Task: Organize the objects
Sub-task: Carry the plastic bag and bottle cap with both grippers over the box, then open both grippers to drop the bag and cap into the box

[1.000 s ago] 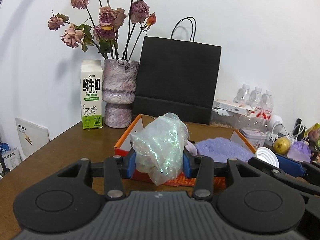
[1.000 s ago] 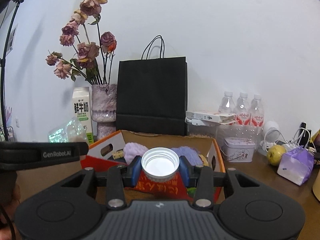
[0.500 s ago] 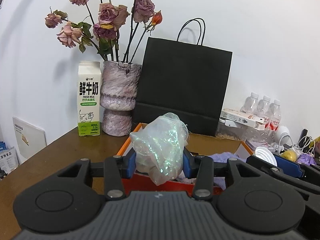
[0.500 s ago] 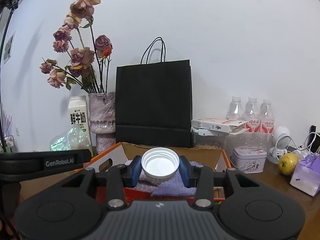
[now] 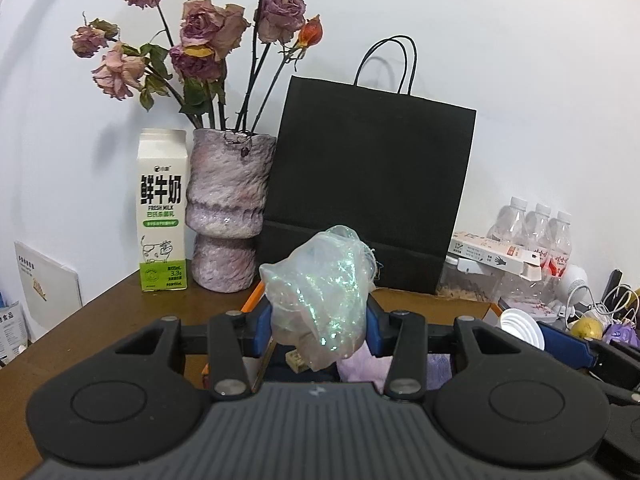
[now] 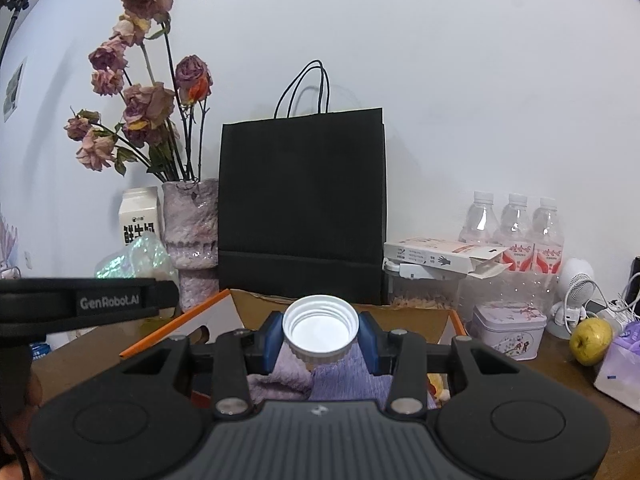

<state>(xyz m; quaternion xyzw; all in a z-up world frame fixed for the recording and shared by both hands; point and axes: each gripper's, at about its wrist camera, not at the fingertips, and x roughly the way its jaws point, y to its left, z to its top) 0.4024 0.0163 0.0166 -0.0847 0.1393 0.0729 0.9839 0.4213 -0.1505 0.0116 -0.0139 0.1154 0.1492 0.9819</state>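
In the left wrist view, our left gripper (image 5: 318,322) fills the bottom of the frame, and its blue-padded fingers (image 5: 262,326) pinch a crumpled wad of clear iridescent plastic film (image 5: 320,300) at frame centre. The wad hangs above the near edge of an open cardboard box with orange rims (image 5: 436,304), where lilac knitted cloth (image 5: 364,368) shows just beneath it.

In the right wrist view, our right gripper (image 6: 320,340) sits low in the frame, its fingers (image 6: 368,342) pinching a white ribbed plastic screw cap (image 6: 320,330), open side facing the camera. It is held over the same box, above the lilac cloth (the box floor itself is mostly hidden by the gripper).

Behind the box, at centre, a black paper carrier bag with cord handles (image 5: 368,196) stands upright against the white wall. To its left stands a mottled pink-grey vase (image 5: 228,208) holding dried pink roses (image 5: 208,36), and left again a white and green milk carton (image 5: 162,210), all on the dark brown wooden bench (image 5: 100,320).

At the right of the right wrist view we see three clear water bottles (image 6: 512,228) behind a flat white card box (image 6: 440,258), a small floral tin (image 6: 508,328), a yellow-green apple (image 6: 592,340) and a lilac packet (image 6: 624,360) at the frame edge.
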